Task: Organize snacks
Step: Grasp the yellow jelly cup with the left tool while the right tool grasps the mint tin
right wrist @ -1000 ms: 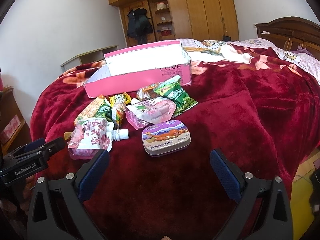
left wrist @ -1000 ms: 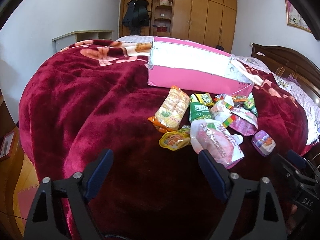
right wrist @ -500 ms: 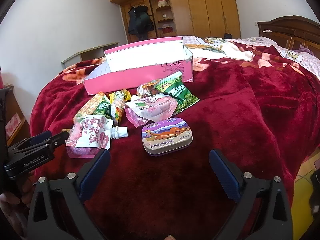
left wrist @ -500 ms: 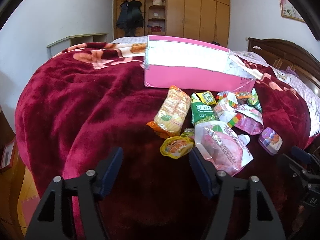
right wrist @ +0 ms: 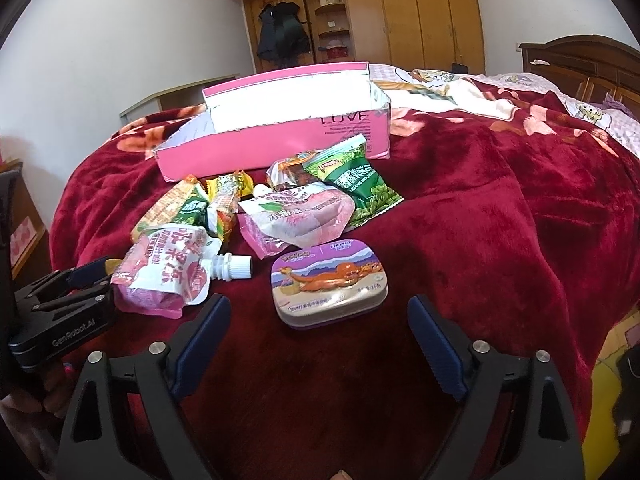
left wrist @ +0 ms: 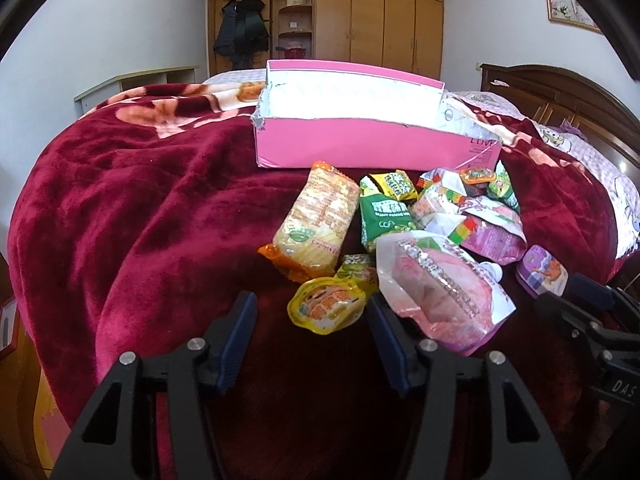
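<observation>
A pile of snack packets lies on the red blanket in front of an open pink box (left wrist: pixel 372 148) (right wrist: pixel 272 148). My left gripper (left wrist: pixel 311 312) is closing around a yellow jelly cup (left wrist: pixel 326 308). The cup sits between the tips, and the pads do not press on it. A pink spouted pouch (left wrist: pixel 436 292) (right wrist: pixel 164 272) lies just right of that cup. My right gripper (right wrist: pixel 319 308) is closing too. A purple tin (right wrist: pixel 330 282) (left wrist: pixel 542 274) lies just ahead of its tips, untouched.
An orange cracker pack (left wrist: pixel 320 216), green packets (right wrist: pixel 356 184) and another pink pouch (right wrist: pixel 296 220) crowd the space between the box and the grippers. The red blanket (right wrist: pixel 500 220) spreads to the right. A wooden headboard (right wrist: pixel 580 64) and wardrobes (left wrist: pixel 380 20) stand behind.
The left gripper has moved forward and down to the yellow cup, and its jaws have narrowed a lot. The right gripper's jaws have narrowed slightly and it has barely moved.
</observation>
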Motion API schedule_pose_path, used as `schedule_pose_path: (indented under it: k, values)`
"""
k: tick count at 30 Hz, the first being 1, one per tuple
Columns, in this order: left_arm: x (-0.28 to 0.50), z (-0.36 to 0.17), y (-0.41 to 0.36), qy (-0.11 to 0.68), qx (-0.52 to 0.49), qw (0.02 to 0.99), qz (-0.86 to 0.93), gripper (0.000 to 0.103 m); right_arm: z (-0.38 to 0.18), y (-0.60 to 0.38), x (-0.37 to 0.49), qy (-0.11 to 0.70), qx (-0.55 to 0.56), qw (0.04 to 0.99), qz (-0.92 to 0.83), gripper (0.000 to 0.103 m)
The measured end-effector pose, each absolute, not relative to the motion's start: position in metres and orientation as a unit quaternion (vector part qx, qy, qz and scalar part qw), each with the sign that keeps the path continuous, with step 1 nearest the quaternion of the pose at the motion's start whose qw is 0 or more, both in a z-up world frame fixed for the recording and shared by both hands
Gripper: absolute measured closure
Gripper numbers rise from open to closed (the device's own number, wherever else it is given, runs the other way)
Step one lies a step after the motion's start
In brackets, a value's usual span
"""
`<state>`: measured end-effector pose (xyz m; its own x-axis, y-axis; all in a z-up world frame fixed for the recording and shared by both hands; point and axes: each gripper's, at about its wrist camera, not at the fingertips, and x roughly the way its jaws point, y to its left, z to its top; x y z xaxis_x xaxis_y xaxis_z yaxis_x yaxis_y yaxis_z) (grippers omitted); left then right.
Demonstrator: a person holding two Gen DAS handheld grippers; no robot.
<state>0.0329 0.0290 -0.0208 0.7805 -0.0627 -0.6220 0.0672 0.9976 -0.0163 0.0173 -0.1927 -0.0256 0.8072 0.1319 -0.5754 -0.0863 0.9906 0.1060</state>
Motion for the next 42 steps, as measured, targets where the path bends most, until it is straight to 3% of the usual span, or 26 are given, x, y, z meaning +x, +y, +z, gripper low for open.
schedule_pose_path:
  k: [15,26,36,42]
  values:
    - [0.043,-0.027,0.035,0.334,-0.019,0.942,-0.035,0.043,-0.036,-0.198,0.033,0.319,0.051,0.944,0.064,0.014]
    - [0.044,-0.025,0.04,0.343,-0.015,0.939,-0.031,0.066,-0.038,-0.203,0.033,0.325,0.061,0.941,0.069,0.021]
    - [0.045,-0.025,0.04,0.353,-0.01,0.935,-0.032,0.069,-0.038,-0.202,0.032,0.327,0.055,0.941,0.067,0.022]
    - [0.043,-0.026,0.04,0.349,-0.007,0.936,-0.035,0.07,-0.039,-0.206,0.032,0.322,0.064,0.943,0.06,0.03]
